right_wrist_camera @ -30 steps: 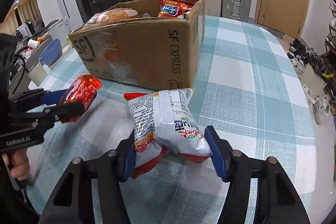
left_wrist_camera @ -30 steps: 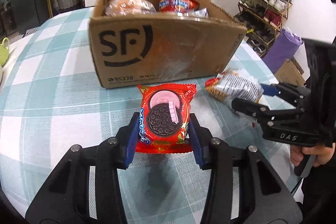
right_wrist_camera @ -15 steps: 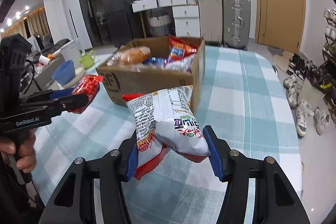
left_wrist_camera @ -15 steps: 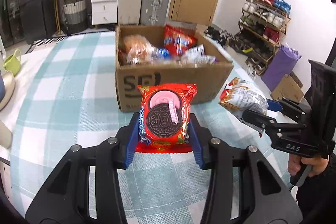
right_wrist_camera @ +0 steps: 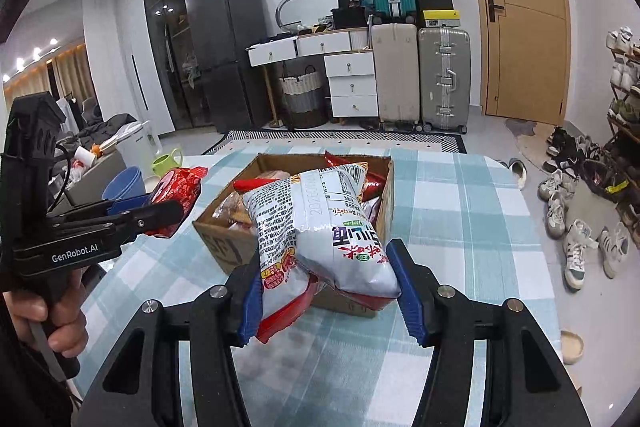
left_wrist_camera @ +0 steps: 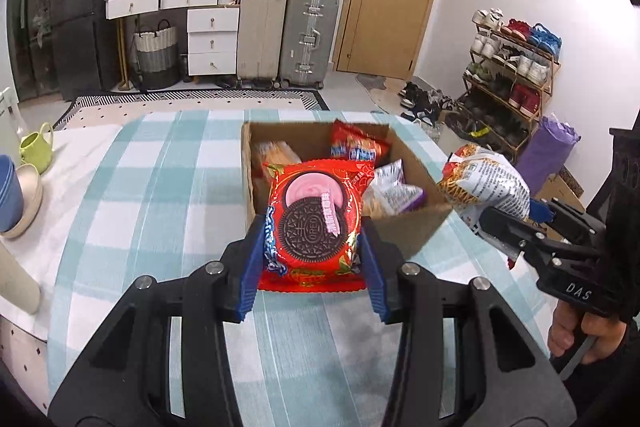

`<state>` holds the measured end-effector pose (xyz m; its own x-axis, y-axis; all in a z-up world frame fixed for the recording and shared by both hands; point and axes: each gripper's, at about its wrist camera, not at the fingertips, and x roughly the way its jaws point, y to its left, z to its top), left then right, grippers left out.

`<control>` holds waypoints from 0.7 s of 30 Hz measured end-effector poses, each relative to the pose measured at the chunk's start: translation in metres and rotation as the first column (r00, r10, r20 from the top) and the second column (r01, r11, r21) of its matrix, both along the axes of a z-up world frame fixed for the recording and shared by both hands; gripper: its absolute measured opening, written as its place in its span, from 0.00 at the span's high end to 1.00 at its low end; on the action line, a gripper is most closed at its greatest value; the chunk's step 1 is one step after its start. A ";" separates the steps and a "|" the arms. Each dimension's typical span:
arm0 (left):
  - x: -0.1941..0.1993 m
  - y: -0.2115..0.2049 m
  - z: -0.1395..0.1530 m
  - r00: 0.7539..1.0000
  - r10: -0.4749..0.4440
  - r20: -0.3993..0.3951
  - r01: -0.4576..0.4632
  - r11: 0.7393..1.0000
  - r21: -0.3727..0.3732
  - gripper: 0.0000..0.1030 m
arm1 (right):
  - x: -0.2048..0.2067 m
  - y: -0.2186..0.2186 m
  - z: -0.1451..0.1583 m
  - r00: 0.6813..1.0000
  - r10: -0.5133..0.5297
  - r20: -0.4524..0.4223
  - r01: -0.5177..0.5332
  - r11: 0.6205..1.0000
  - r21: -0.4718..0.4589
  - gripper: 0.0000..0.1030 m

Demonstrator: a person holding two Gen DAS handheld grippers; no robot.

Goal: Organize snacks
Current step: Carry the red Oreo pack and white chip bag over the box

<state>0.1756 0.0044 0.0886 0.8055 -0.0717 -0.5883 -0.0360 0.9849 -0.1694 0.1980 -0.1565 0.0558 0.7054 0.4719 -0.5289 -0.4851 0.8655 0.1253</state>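
My left gripper (left_wrist_camera: 314,267) is shut on a red Oreo pack (left_wrist_camera: 316,223), held up in the air in front of the open cardboard box (left_wrist_camera: 420,223). My right gripper (right_wrist_camera: 326,291) is shut on a white and red noodle packet (right_wrist_camera: 320,227), also raised above the box (right_wrist_camera: 220,247). In the left wrist view that noodle packet (left_wrist_camera: 486,187) hangs at the right of the box. The right wrist view has the Oreo pack (right_wrist_camera: 178,187) at the left of the box. Several snack bags (left_wrist_camera: 358,147) lie inside the box.
The box stands on a table with a teal checked cloth (left_wrist_camera: 160,187). At the table's left edge are a blue bowl stack (left_wrist_camera: 10,195) and a green watering can (left_wrist_camera: 36,149). Suitcases (left_wrist_camera: 308,39), drawers and a shoe rack (left_wrist_camera: 512,75) stand beyond.
Both grippers have risen with their packs, from table level in front of the box to above it, so the box's inside now shows from higher up.
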 end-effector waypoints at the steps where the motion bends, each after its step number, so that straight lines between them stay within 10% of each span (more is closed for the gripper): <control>1: 0.003 0.000 0.003 1.000 0.004 0.003 -0.004 1.000 0.002 0.60 | 0.004 0.002 0.001 1.000 -0.003 -0.002 0.003 1.000 0.000 0.45; 21: 0.116 -0.007 -0.018 0.997 0.049 -0.067 -0.045 0.998 0.054 0.60 | 0.081 0.044 -0.029 1.000 0.011 -0.014 -0.012 0.996 -0.093 0.45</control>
<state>0.2912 -0.0027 0.0707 0.7650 -0.0026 -0.6440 -0.0920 0.9893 -0.1132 0.2795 -0.1130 0.0269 0.6928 0.4284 -0.5801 -0.4938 0.8681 0.0512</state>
